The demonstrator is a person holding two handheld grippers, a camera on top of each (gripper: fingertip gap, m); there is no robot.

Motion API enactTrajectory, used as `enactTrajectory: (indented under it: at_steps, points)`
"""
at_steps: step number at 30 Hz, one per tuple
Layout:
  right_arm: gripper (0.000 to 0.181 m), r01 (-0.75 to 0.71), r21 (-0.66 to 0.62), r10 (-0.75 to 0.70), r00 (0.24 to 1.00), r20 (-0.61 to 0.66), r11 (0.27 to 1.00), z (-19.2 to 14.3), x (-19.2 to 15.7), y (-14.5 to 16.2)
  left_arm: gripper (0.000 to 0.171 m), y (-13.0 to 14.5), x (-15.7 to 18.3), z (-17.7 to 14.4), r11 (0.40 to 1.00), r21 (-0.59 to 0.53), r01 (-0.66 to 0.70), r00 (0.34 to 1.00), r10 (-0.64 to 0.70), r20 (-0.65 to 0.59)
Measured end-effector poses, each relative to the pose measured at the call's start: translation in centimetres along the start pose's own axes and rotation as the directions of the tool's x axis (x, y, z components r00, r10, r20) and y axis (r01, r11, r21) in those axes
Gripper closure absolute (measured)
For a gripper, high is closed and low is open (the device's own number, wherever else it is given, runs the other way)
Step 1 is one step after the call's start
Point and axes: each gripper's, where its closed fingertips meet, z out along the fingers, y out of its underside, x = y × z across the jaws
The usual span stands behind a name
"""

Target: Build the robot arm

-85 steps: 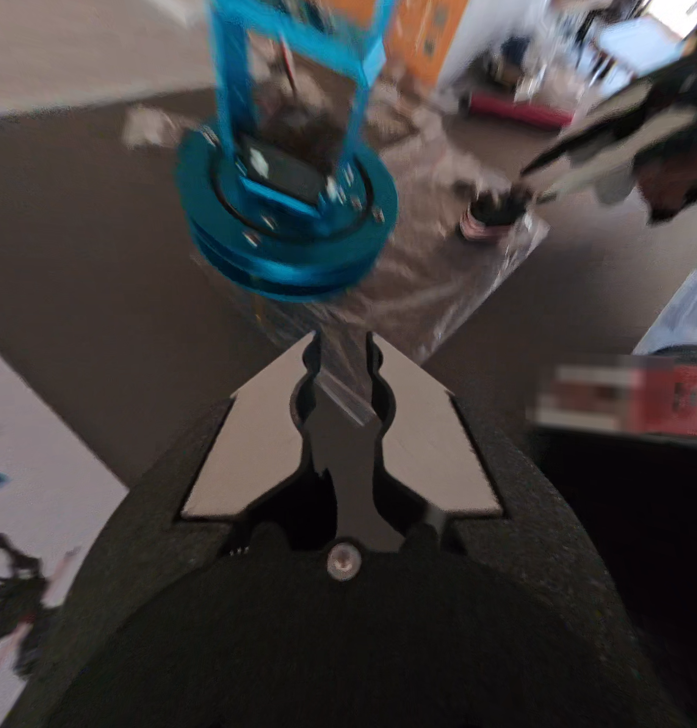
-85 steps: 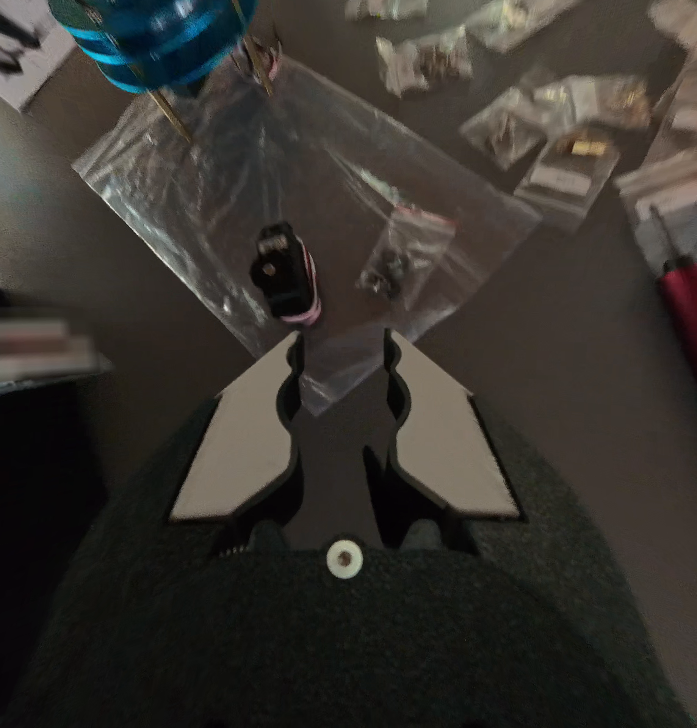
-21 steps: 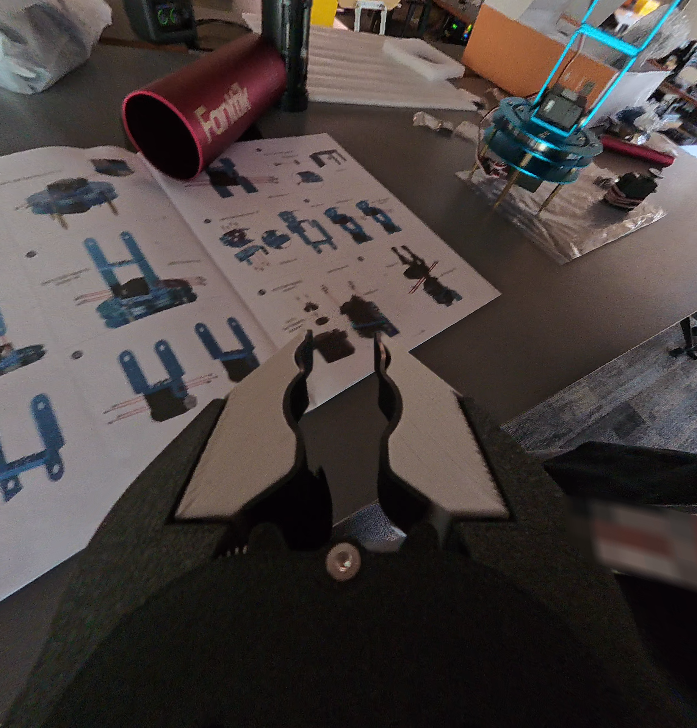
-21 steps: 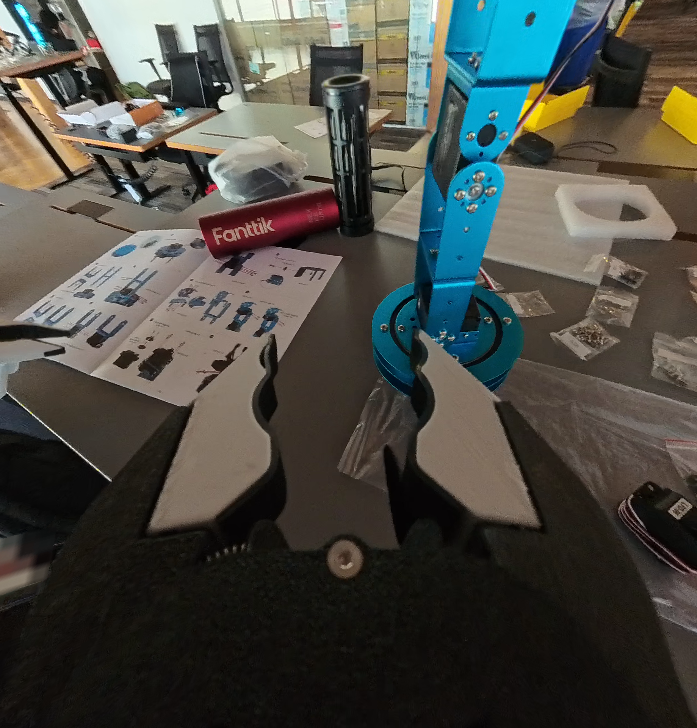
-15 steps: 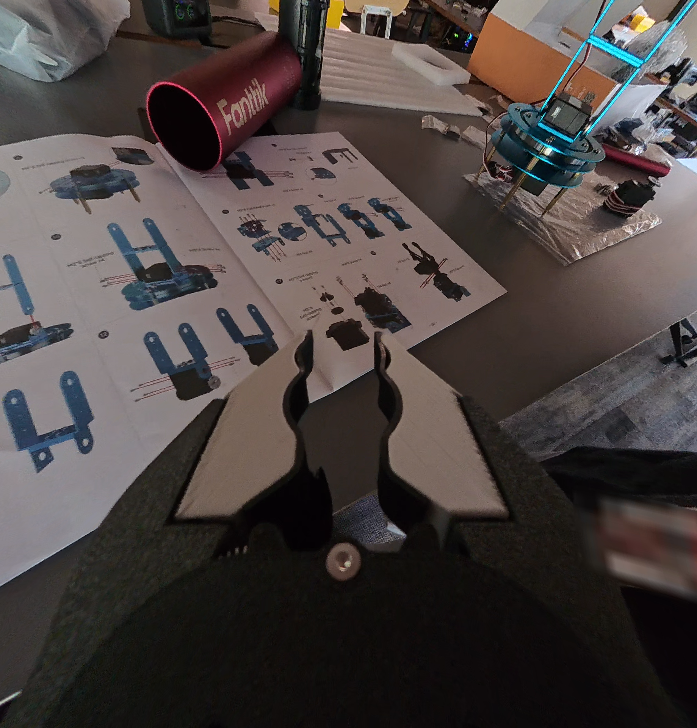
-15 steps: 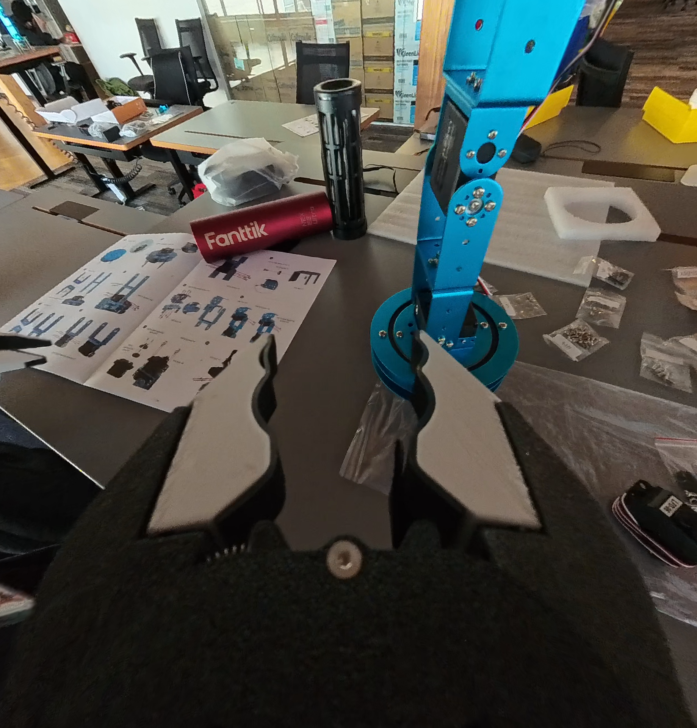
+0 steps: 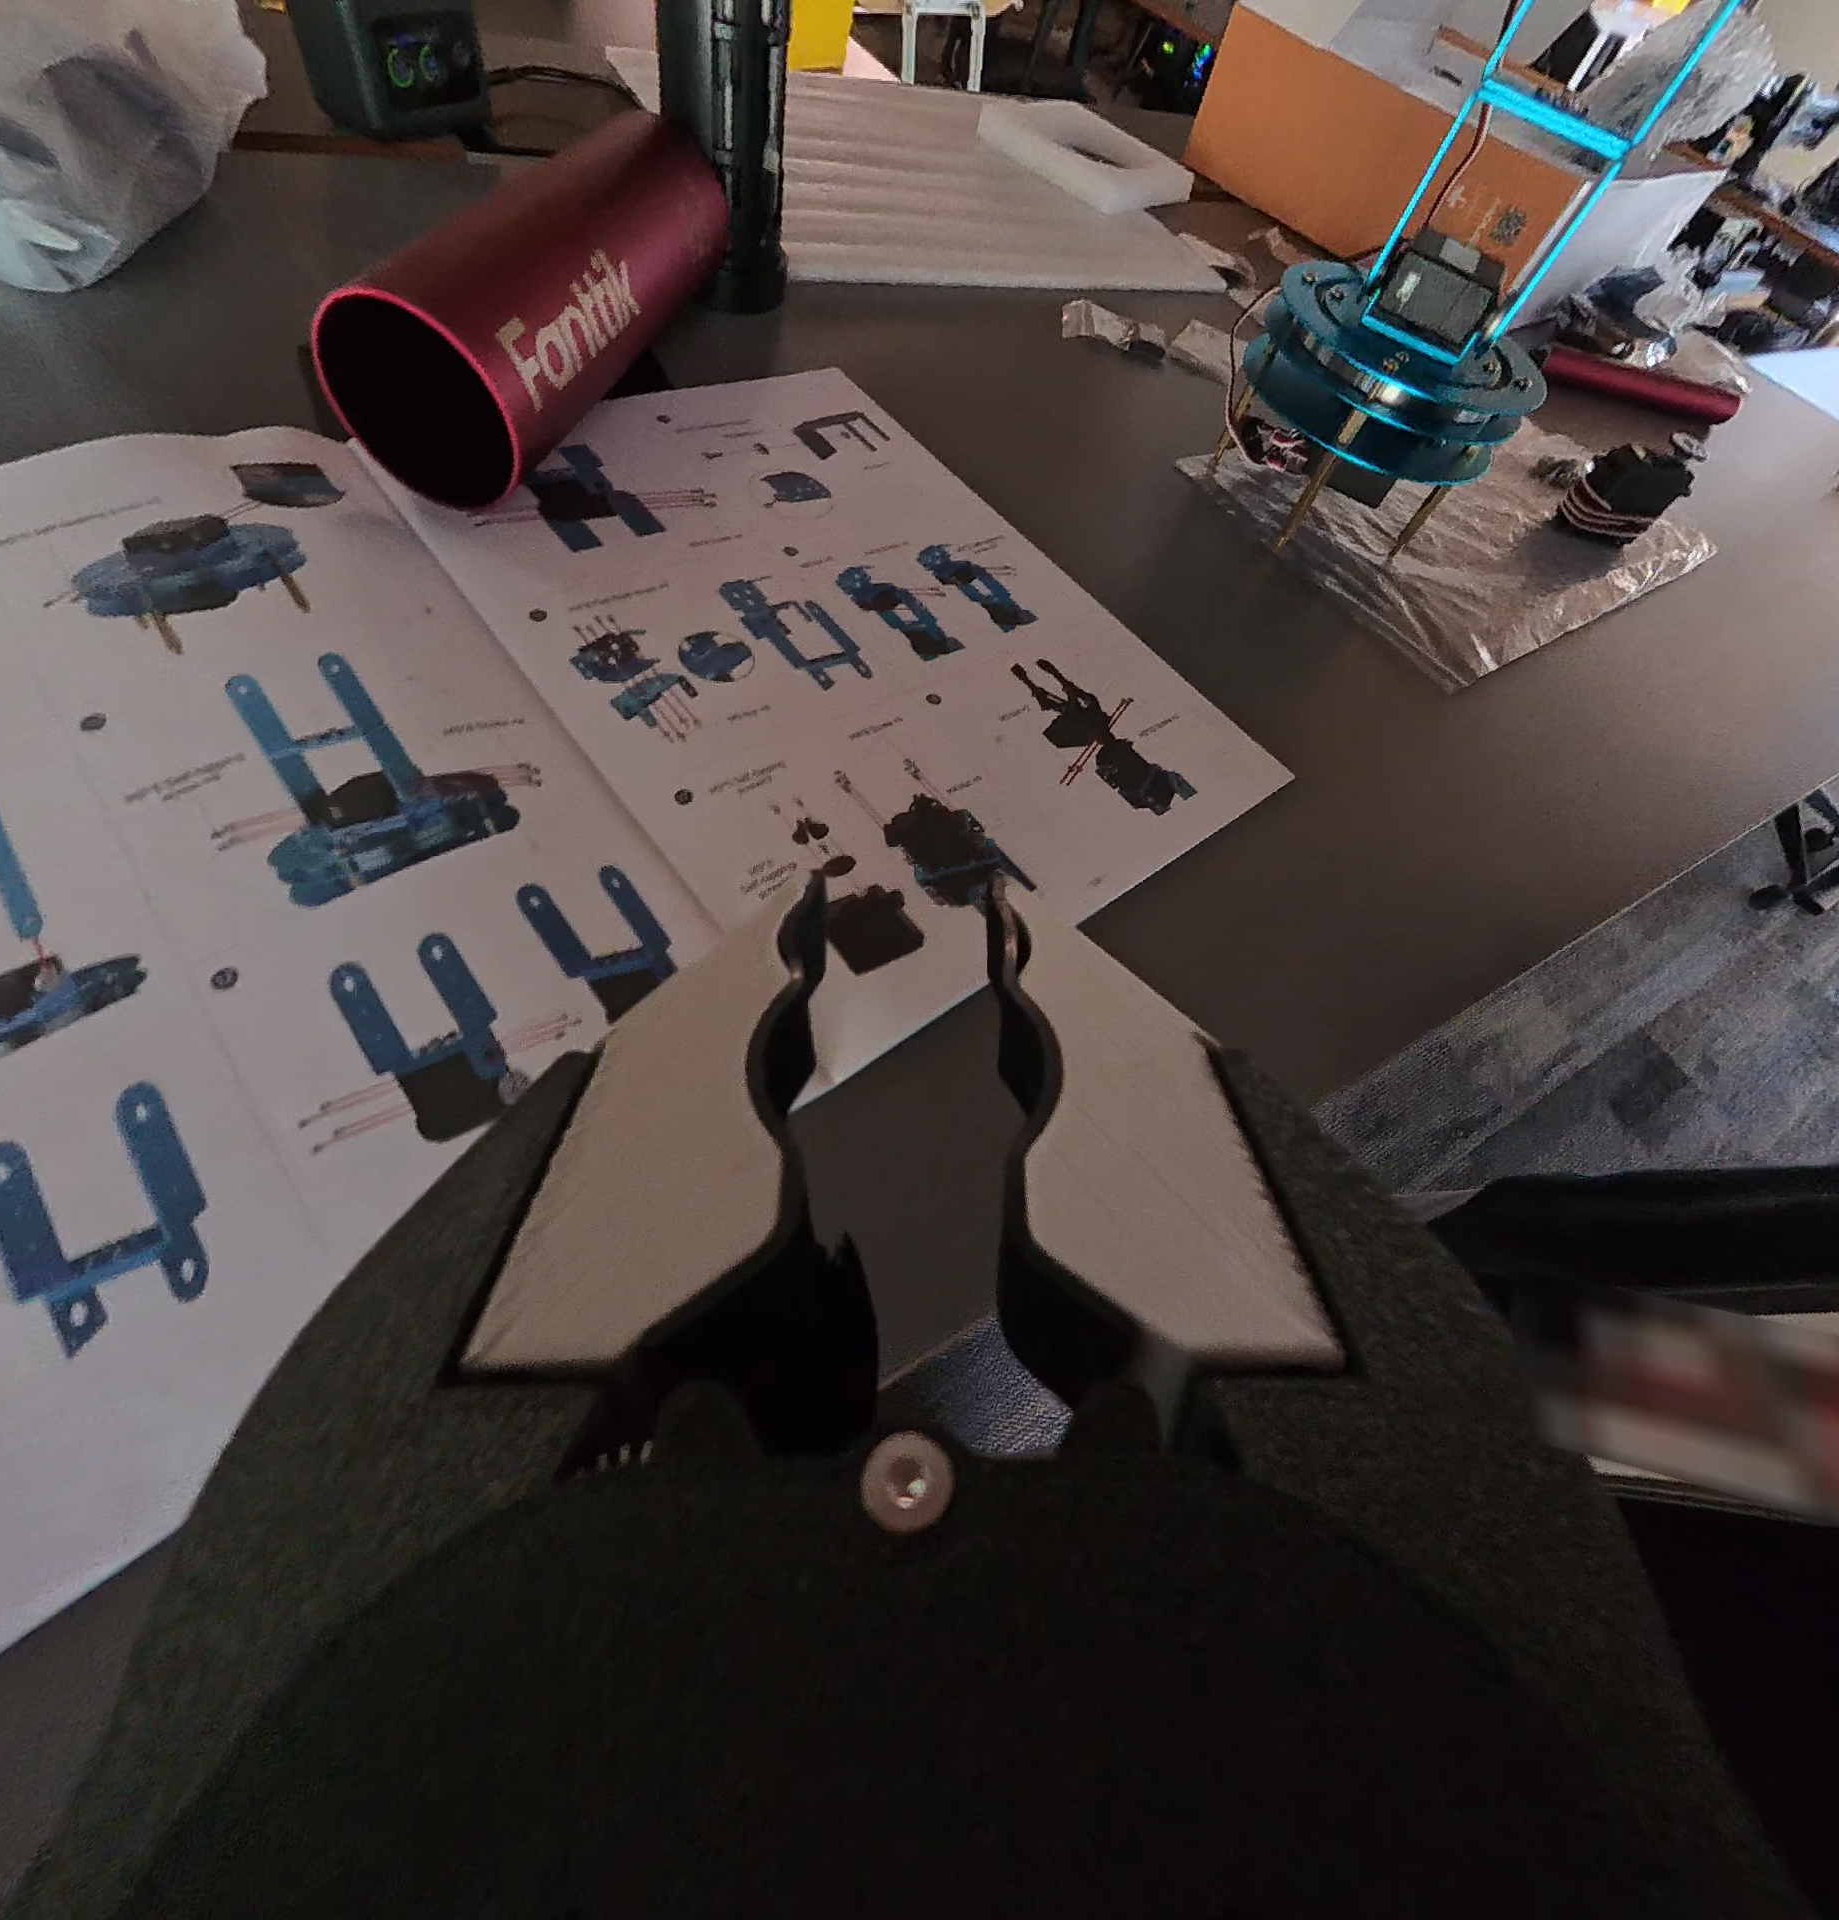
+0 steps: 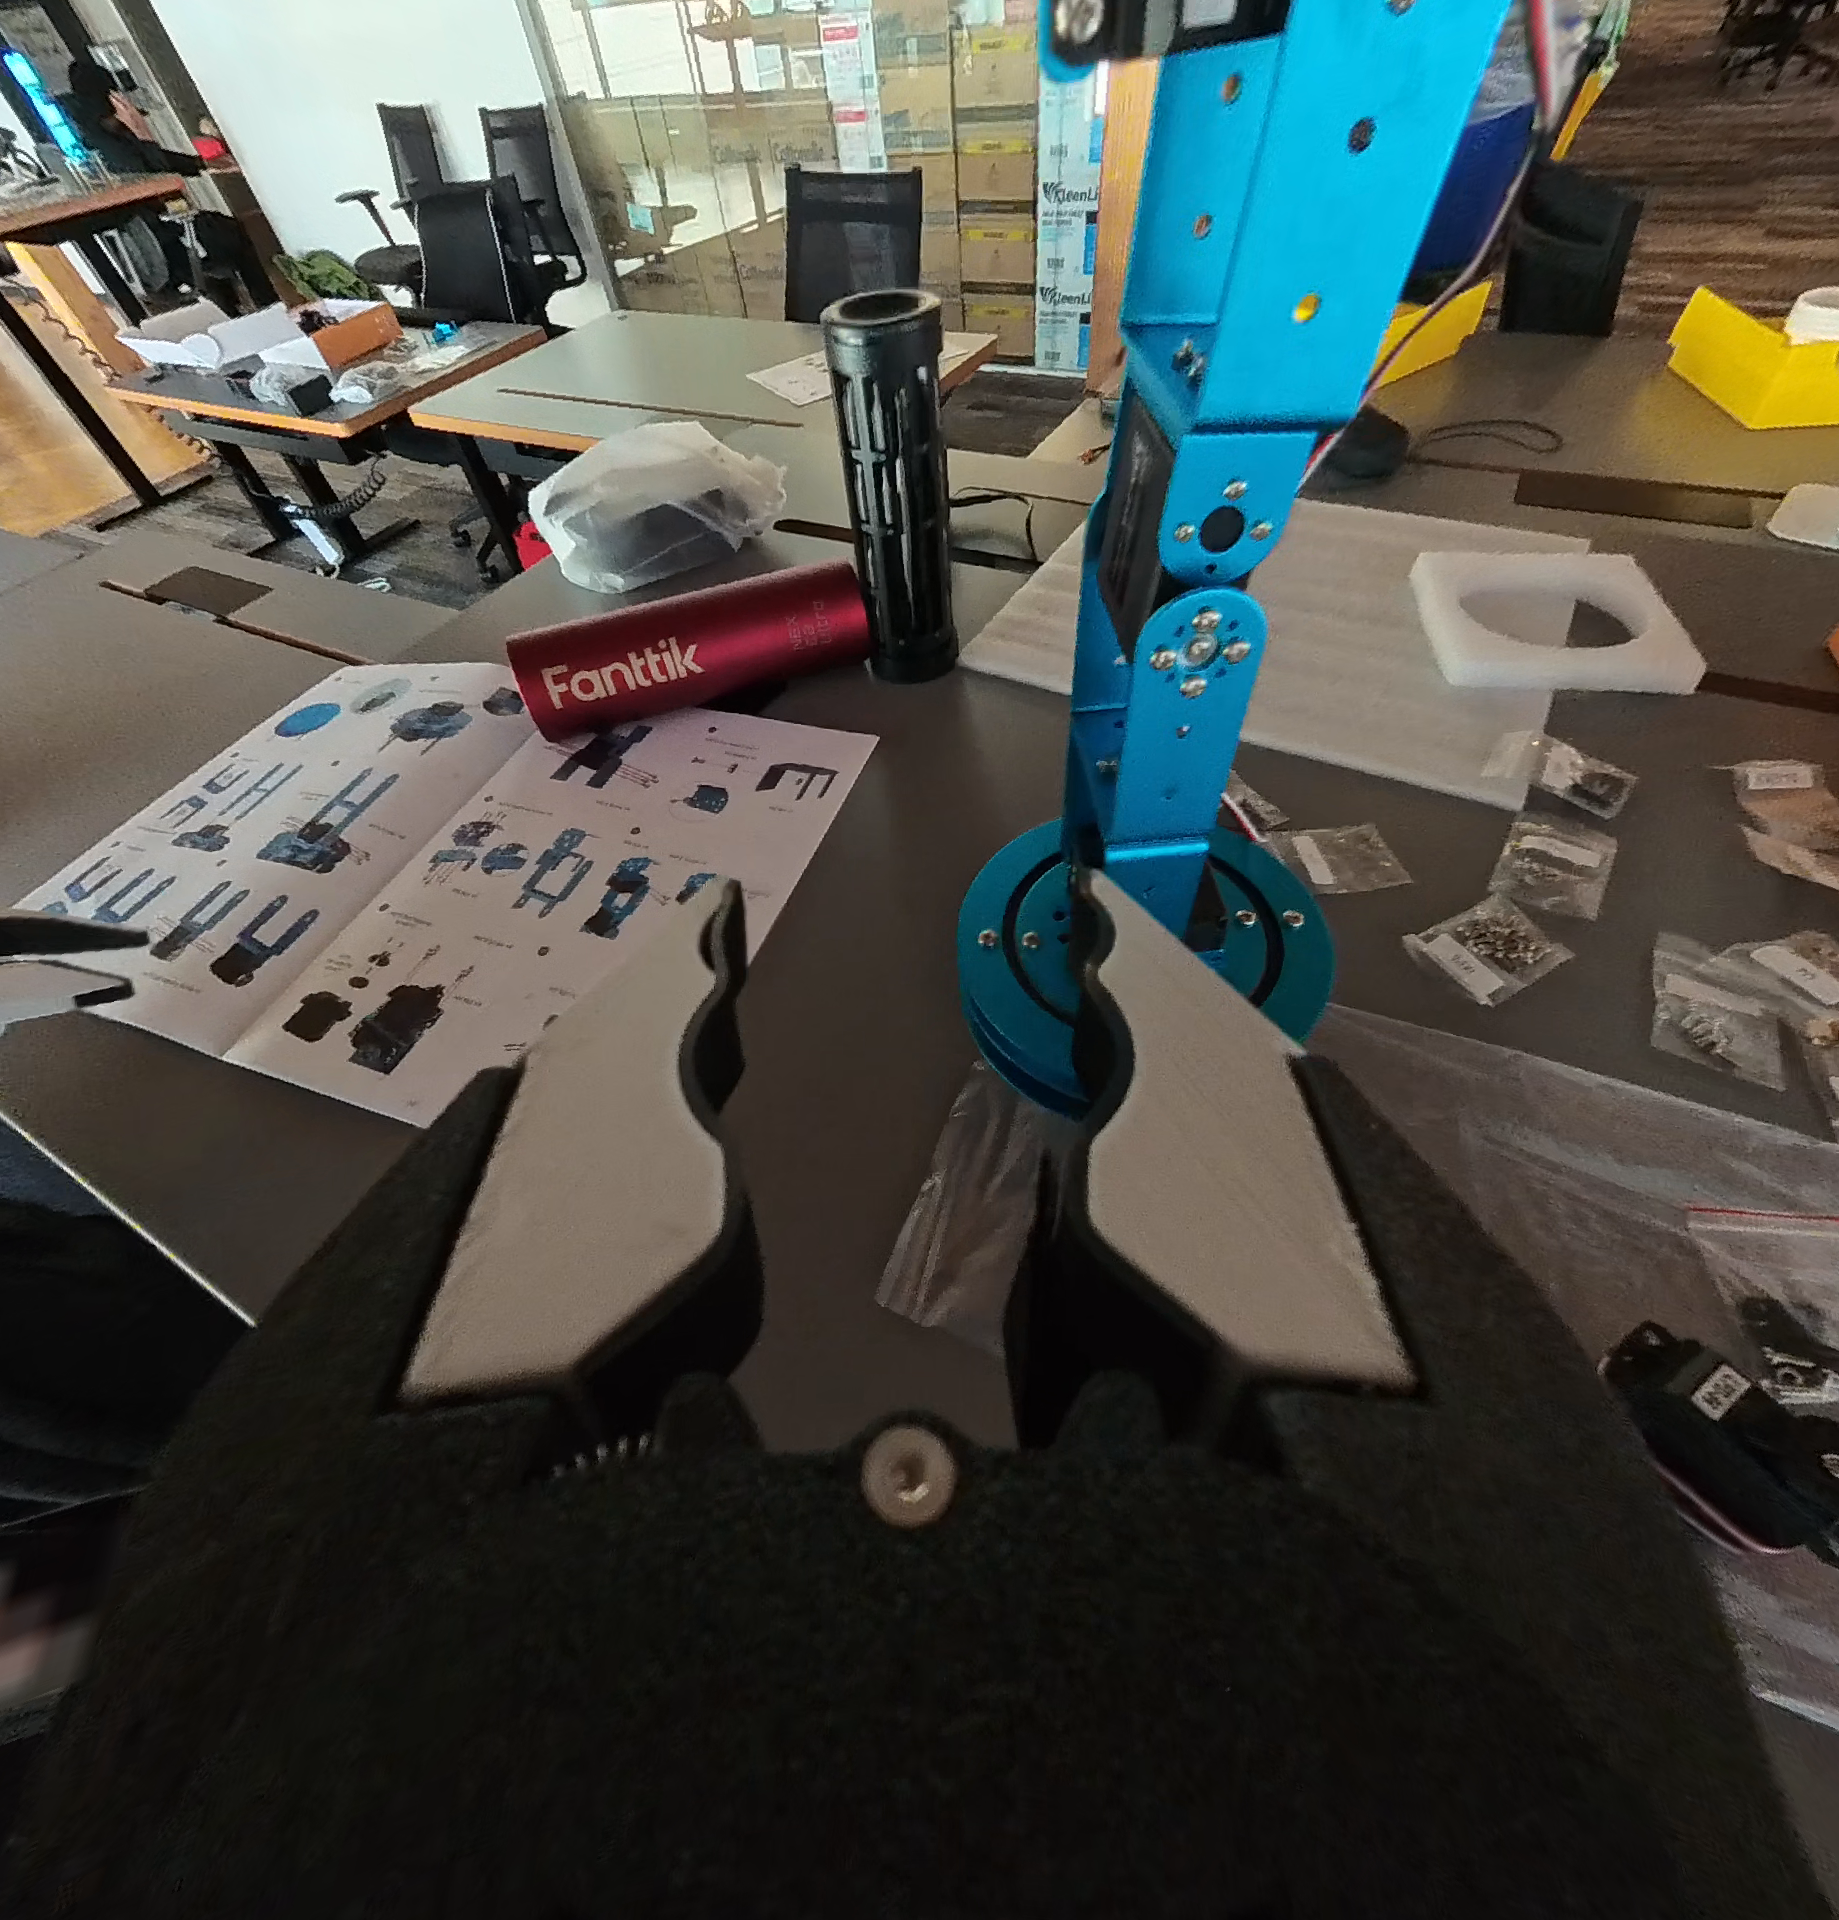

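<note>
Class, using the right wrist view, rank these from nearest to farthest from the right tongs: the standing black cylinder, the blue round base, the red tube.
1. blue round base, just ahead of the right tongs, right side.
2. red tube, lying farther back, left.
3. standing black cylinder, upright just behind the tube's far end.

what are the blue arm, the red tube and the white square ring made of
Blue arm: looks like metal with a coloured satin finish; thin flat plates, drilled holes and screws.
Red tube: probably metal too, smooth matte red with a soft sheen; hollow in the left wrist view.
White square ring: likely packing foam; thick, dull white, soft rounded edges.
</note>
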Motion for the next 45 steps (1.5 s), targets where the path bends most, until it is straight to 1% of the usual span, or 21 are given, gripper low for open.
enactTrajectory:
  at_steps: [4,7,8,9,10,14,23,29,45]
  points:
    - [0.119,-0.007,-0.006,0.007,1.0,-0.011,1.0,-0.3,0.9,0.1,0.142,-1.0,0.8,1.1,1.0,-0.003,-0.028,1.0,0.028,-0.01]
    - [0.12,-0.021,-0.029,0.02,1.0,-0.017,0.999,-0.7,1.7,0.8,0.142,-1.6,1.7,1.8,0.999,-0.008,-0.031,0.999,0.03,-0.033]
    - [0.117,-0.028,-0.035,0.027,0.999,-0.018,0.999,-0.8,1.9,1.1,0.142,-1.6,2.0,2.1,0.999,-0.013,-0.035,0.999,0.034,-0.042]
    - [0.118,-0.036,-0.037,0.035,0.999,-0.022,0.999,-1.0,2.2,1.3,0.142,-1.5,2.3,2.4,0.999,-0.021,-0.041,0.998,0.04,-0.051]
    - [0.123,-0.044,-0.038,0.043,0.999,-0.025,0.998,-1.2,2.5,1.6,0.142,-1.4,2.6,2.6,0.998,-0.032,-0.051,0.997,0.049,-0.056]
    - [0.125,-0.076,-0.039,0.075,0.997,-0.031,0.996,-1.9,3.3,2.5,0.142,-1.2,3.5,3.5,0.994,-0.068,-0.09,0.994,0.086,-0.069]
    - [0.127,-0.11,-0.036,0.109,0.993,-0.037,0.993,-2.5,4.4,3.5,0.142,-2.1,5.1,4.8,0.988,-0.079,-0.133,0.988,0.125,-0.092]
    - [0.129,-0.124,-0.02,0.123,0.992,-0.031,0.992,-2.5,4.9,3.4,0.142,-1.9,5.5,5.3,0.982,-0.103,-0.158,0.985,0.149,-0.091]
    - [0.132,-0.11,-0.036,0.111,0.994,0.011,0.993,-1.1,5.1,3.4,0.142,-1.9,4.7,5.4,0.983,-0.114,-0.145,0.989,0.14,-0.051]
